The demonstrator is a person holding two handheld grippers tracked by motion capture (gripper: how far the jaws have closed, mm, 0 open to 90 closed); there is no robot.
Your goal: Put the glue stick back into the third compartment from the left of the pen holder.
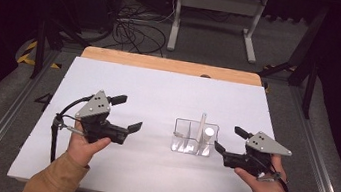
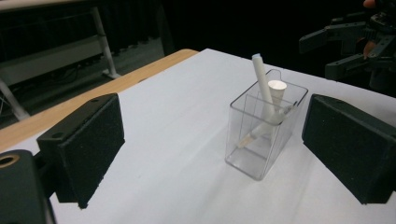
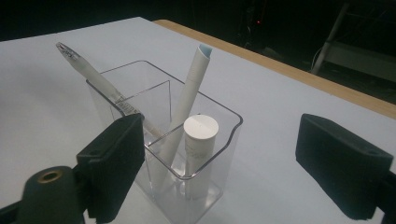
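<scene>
Three white writing things stand in one clear plastic holder [image 1: 194, 139] on the white table [image 1: 158, 99], right of centre, well apart from the left gripper [image 1: 126, 112] and just in front of the right gripper [image 1: 229, 138].

Holder: transparent, box-shaped with rounded corners, an inner wall splitting it into compartments. In the right gripper view its rim [image 3: 224, 112] catches the light, and the nearer compartment holds two of the things.

Contents: a long white pen [image 3: 187, 105], tilted, its top end cut at a slant with a pale blue edge; a shorter, thicker white tube [image 3: 200, 140] with a flat round cap, standing upright just beside the pen; a frosted slim pen [image 3: 93, 74] with a clear tip, leaning outward over the holder's rim from the other compartment. In the left gripper view the tall pen [image 2: 261, 79] rises above the holder [image 2: 261, 135], the capped tube [image 2: 276, 91] behind it.

Left gripper: jaws wide, nothing between the pads, holder seen ahead between them but far off. Right gripper: jaws wide too, holder standing between and ahead of them, pads not touching it.

Beyond the table's far wooden edge [image 1: 173, 65]: grey floor, cables [image 1: 132, 32], a white frame [image 1: 215, 16]
</scene>
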